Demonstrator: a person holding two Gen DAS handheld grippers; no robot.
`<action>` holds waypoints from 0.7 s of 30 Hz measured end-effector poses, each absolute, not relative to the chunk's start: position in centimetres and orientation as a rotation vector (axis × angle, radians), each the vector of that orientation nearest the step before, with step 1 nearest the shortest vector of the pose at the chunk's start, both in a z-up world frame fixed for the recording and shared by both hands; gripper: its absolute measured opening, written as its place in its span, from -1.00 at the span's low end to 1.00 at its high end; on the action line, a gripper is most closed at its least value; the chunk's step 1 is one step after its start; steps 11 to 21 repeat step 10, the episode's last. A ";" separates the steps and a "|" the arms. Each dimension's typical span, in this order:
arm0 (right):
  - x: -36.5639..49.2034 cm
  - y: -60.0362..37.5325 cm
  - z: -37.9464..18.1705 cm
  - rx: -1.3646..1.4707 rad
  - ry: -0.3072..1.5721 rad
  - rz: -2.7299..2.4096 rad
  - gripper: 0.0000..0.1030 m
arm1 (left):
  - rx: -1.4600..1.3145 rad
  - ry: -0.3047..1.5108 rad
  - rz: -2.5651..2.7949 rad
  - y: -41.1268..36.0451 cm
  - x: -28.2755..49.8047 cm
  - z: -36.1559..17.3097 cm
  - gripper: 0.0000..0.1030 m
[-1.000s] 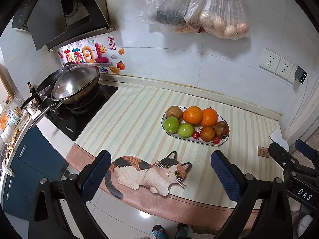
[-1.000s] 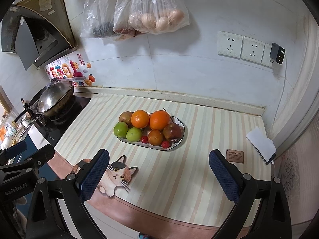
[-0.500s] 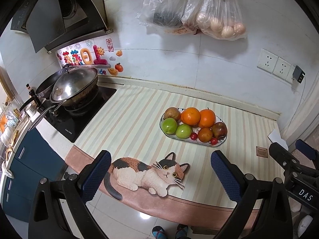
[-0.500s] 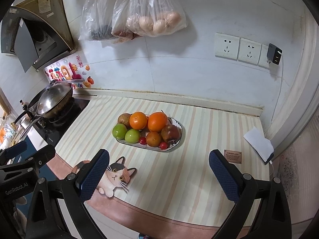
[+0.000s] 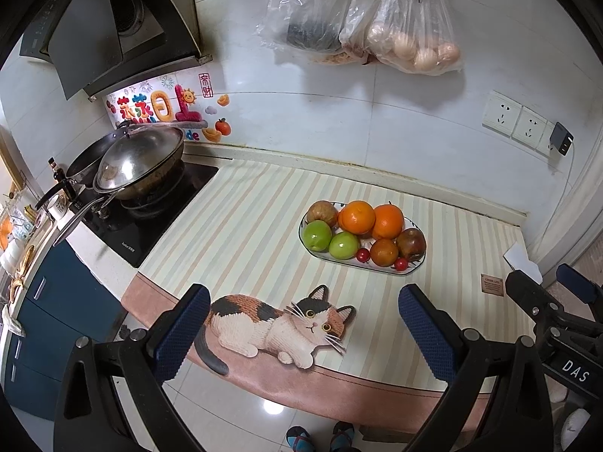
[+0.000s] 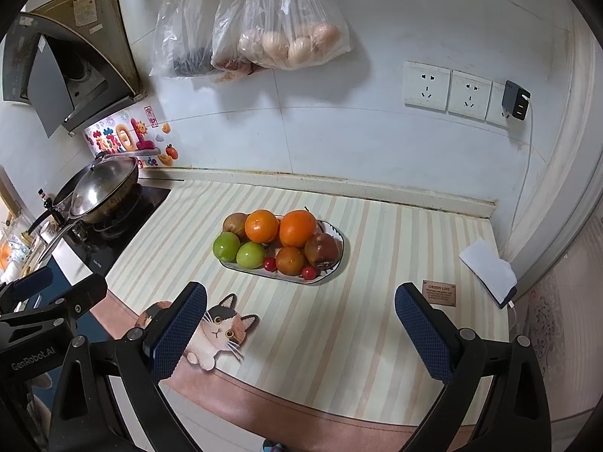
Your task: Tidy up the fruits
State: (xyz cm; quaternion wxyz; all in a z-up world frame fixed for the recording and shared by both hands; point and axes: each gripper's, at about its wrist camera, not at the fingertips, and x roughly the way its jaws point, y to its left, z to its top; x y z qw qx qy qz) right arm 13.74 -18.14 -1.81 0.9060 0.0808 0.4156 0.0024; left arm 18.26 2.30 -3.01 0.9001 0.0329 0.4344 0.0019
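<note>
Big striped counter mat (image 5: 241,226) across the middle of the frame, with a cat picture (image 5: 279,324) at the lower edge. Stove with a shiny wok (image 5: 139,165) at the left. Bags of eggs (image 5: 410,34) hanging at the top. White plate (image 6: 336,260) in the middle, piled with fruit: two oranges (image 6: 297,227), two green apples (image 6: 250,254), two brownish apples, a small dark orange, two little red cherries (image 6: 308,272). All fruit on the plate, none on the mat.

Left gripper (image 5: 303,335) at the bottom, spread wide, nothing inside. Right gripper (image 6: 301,333) at the bottom, spread wide too, nothing inside. Both well apart from the plate.

Looks like the very start or the very end; cannot tell which. If more sorting is needed: reach up to the plate, pick one fruit from the top, squeeze softly.
</note>
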 end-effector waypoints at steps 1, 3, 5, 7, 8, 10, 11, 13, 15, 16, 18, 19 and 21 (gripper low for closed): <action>13.7 -18.1 -1.8 0.165 0.857 0.004 0.98 | 0.069 0.898 0.003 2.3 18.2 -3.0 0.99; 13.7 -18.1 -1.8 0.167 0.857 0.005 0.98 | 0.069 0.898 0.002 2.3 18.2 -3.0 0.99; 13.7 -18.1 -1.8 0.165 0.857 0.003 0.98 | 0.068 0.899 0.002 2.2 18.1 -3.0 0.99; 13.4 -18.2 -1.9 0.166 0.855 0.002 0.98 | 0.068 0.895 0.001 2.2 17.9 -2.9 0.99; 13.3 -18.2 -1.9 0.168 0.856 0.002 0.98 | 0.069 0.890 0.001 2.1 17.7 -2.9 0.99; 13.0 -18.3 -1.9 0.169 0.854 0.000 0.98 | 0.070 0.885 0.002 2.0 17.4 -2.8 0.99; 13.0 -18.3 -1.9 0.169 0.854 0.000 0.98 | 0.070 0.885 0.002 2.0 17.4 -2.8 0.99; 13.0 -18.3 -1.9 0.169 0.854 0.000 0.98 | 0.070 0.885 0.002 2.0 17.4 -2.8 0.99; 13.0 -18.3 -1.9 0.169 0.854 0.000 0.98 | 0.070 0.885 0.002 2.0 17.4 -2.8 0.99; 13.0 -18.3 -1.9 0.169 0.854 0.000 0.98 | 0.070 0.885 0.002 2.0 17.4 -2.8 0.99; 13.0 -18.3 -1.9 0.169 0.854 0.000 0.98 | 0.070 0.885 0.002 2.0 17.4 -2.8 0.99; 13.0 -18.3 -1.9 0.169 0.854 0.000 0.98 | 0.070 0.885 0.002 2.0 17.4 -2.8 0.99; 13.0 -18.3 -1.9 0.169 0.854 0.000 0.98 | 0.070 0.885 0.002 2.0 17.4 -2.8 0.99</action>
